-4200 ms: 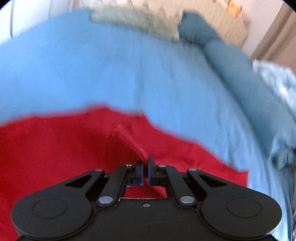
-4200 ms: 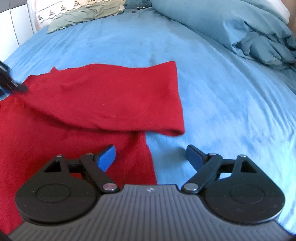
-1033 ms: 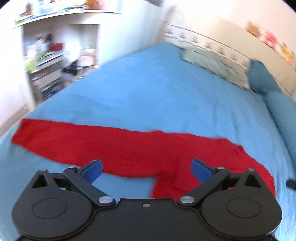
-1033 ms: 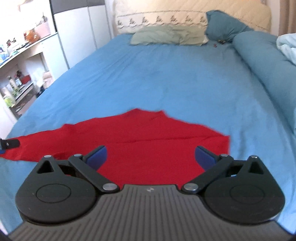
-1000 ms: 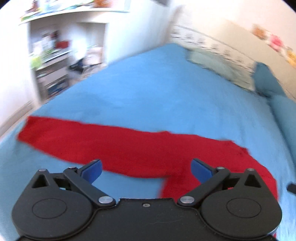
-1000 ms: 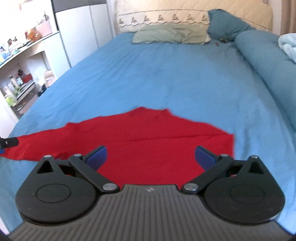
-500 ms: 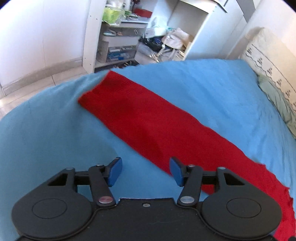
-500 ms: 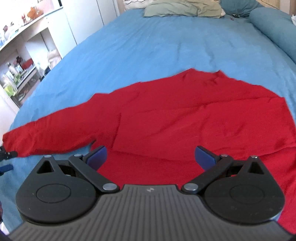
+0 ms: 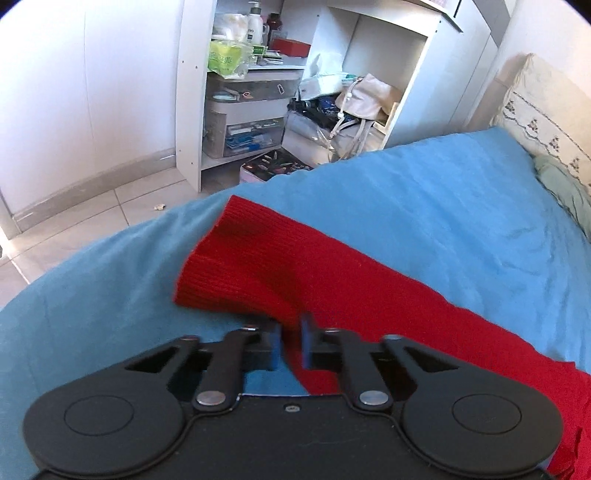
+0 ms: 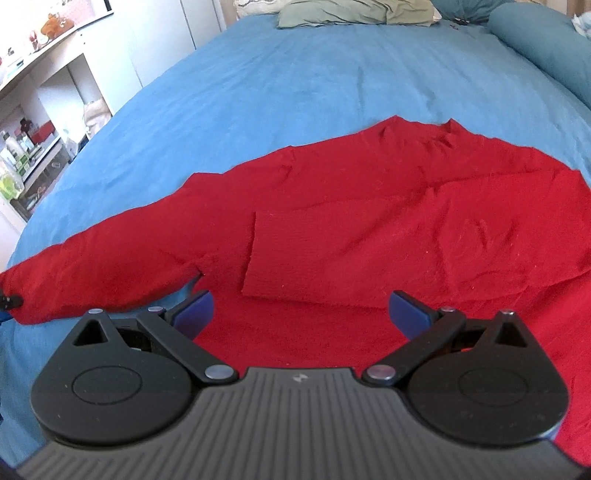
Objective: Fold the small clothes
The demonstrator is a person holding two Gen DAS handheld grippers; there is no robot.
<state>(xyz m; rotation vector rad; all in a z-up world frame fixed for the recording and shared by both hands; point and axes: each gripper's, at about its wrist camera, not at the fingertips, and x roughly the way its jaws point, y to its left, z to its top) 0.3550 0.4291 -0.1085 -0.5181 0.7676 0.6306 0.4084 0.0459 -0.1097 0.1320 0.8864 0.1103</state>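
Observation:
A red knit sweater [image 10: 388, 221] lies on the blue bed sheet [image 10: 295, 81]. One sleeve is folded across its body. The other sleeve [image 9: 280, 266] stretches out to the bed's left edge, its ribbed cuff near the edge. My left gripper [image 9: 292, 345] is shut on the near edge of this sleeve close to the cuff; its tip shows at the far left in the right wrist view [image 10: 9, 301]. My right gripper [image 10: 301, 314] is open and empty, just above the sweater's body.
White shelves [image 9: 266, 74] with bottles, boxes and bags stand past the bed's left edge, over a tiled floor [image 9: 92, 214]. A green pillow [image 10: 351, 14] and a rolled blue duvet [image 10: 539, 40] lie at the head of the bed.
My left gripper has moved in on the sleeve near the cuff and closed on it. My right gripper has come lower and closer over the sweater's body, still open.

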